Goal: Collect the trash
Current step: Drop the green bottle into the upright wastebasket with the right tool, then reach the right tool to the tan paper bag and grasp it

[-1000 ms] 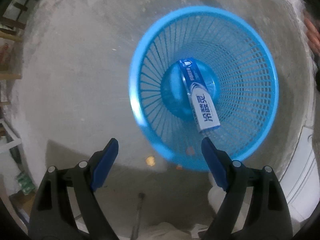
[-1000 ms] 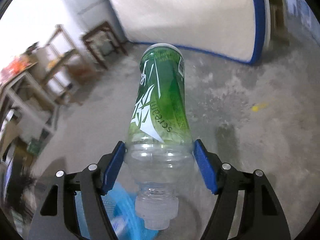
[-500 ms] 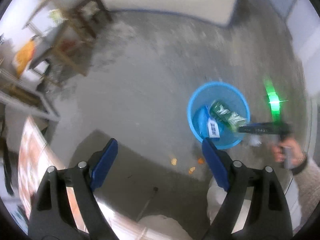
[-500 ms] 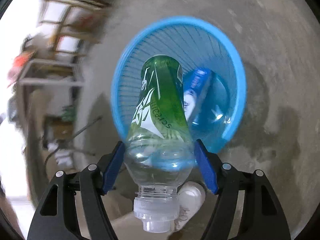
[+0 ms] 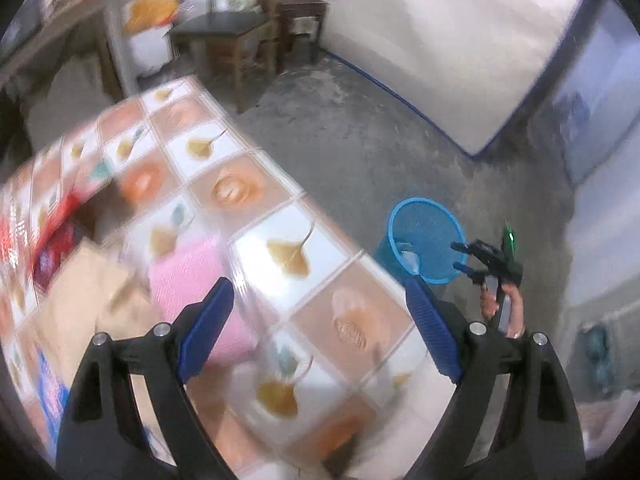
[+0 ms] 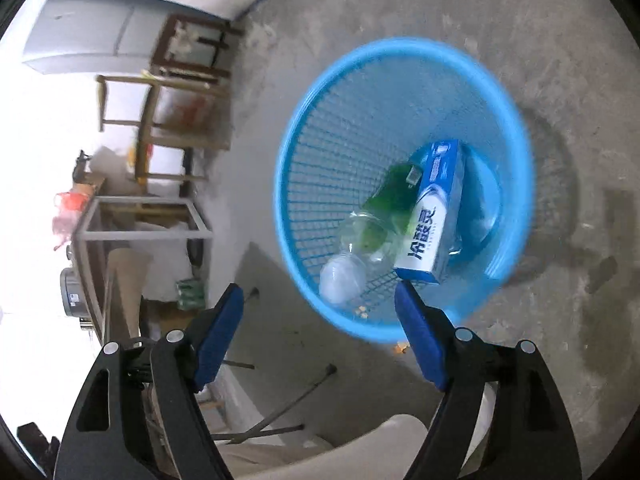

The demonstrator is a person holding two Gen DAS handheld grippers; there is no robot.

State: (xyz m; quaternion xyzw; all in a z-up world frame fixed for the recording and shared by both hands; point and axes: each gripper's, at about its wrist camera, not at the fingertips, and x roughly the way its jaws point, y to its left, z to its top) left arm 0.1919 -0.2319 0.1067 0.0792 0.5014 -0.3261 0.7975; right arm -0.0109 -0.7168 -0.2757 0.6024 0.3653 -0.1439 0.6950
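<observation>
Item: trash collected so far. We record a green plastic bottle lying tilted inside the blue mesh basket, clear neck and white cap toward the near rim, with a blue-and-white toothpaste box leaning across it, touching. The basket stands on the concrete floor. Our right gripper hangs above the basket's near rim; its jaws have just been opening and now stand wide with nothing between them. Our left gripper is over the table with a tiled leaf-print cover, jaws wide, empty. On that table lie a pink cloth and a tan paper item, both blurred.
</observation>
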